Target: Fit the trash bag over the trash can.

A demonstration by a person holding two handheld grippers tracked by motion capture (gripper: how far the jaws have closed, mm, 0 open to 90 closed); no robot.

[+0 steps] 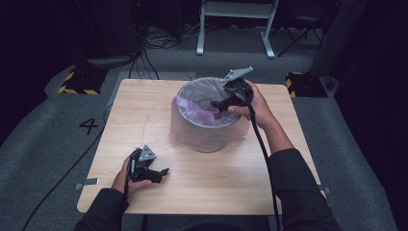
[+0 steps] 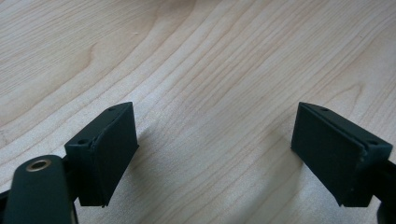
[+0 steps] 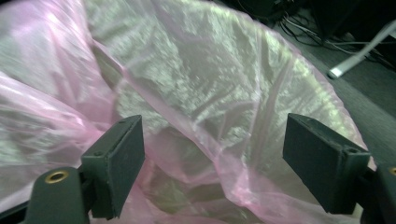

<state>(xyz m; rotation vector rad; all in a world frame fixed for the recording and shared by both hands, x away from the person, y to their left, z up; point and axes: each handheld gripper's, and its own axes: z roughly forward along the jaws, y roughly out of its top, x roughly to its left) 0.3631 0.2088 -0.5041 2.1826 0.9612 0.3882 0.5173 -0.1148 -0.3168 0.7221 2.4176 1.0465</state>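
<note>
The right gripper [image 1: 220,104] hangs over the mouth of the bin [image 1: 208,137], its jaws spread wide with nothing between them; in the right gripper view [image 3: 212,161] they look down onto the pink liner bag [image 3: 196,93] crumpled inside. The left gripper [image 1: 161,174] rests near the table's [image 1: 216,178] near-left corner, jaws likewise wide apart and holding nothing, bare wood grain between them [image 2: 215,154]. The bin stands at the middle of the table, toward the far edge. A numeral "4" [image 1: 88,126] is marked on the floor left of the table. The bin's floor is hidden by the folds of the bag. Bare tabletop lies along the near edge and left side.
</note>
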